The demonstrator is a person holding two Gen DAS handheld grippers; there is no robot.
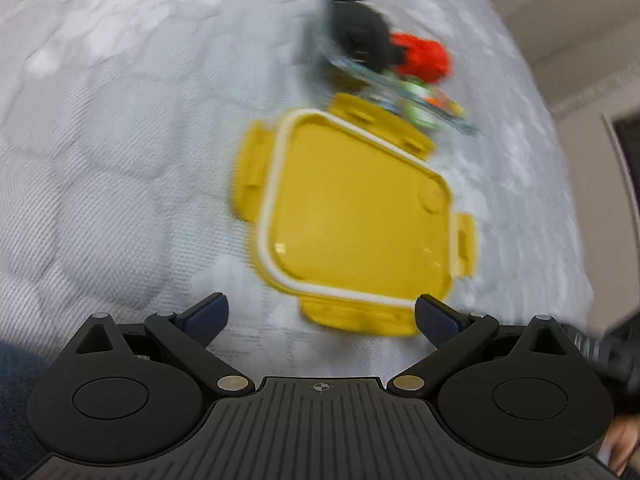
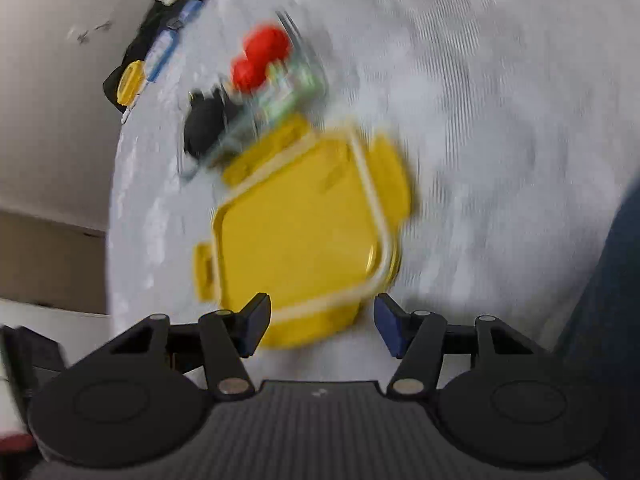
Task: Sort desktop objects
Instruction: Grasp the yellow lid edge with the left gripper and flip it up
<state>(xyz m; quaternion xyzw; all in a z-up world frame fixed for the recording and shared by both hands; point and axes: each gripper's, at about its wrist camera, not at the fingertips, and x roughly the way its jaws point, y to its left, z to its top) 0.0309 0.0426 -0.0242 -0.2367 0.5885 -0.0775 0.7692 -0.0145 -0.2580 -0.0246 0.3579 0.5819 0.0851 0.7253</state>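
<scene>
Yellow lid (image 1: 352, 216) lies, seemingly untouched, just beyond both grippers' wide-spread, empty fingers (image 1: 206, 314).

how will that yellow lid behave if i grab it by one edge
The yellow lid looks like thin plastic lying flat on the cloth, so probably light and fairly stiff. Its hinged side tabs may flop when lifted. Lying flat, it gives little edge to pinch and may slide when pushed.

I seem to work at home: a grey quilted bedspread (image 1: 120, 160) under me, a plain cream wall (image 2: 52, 120) beyond it.
</scene>
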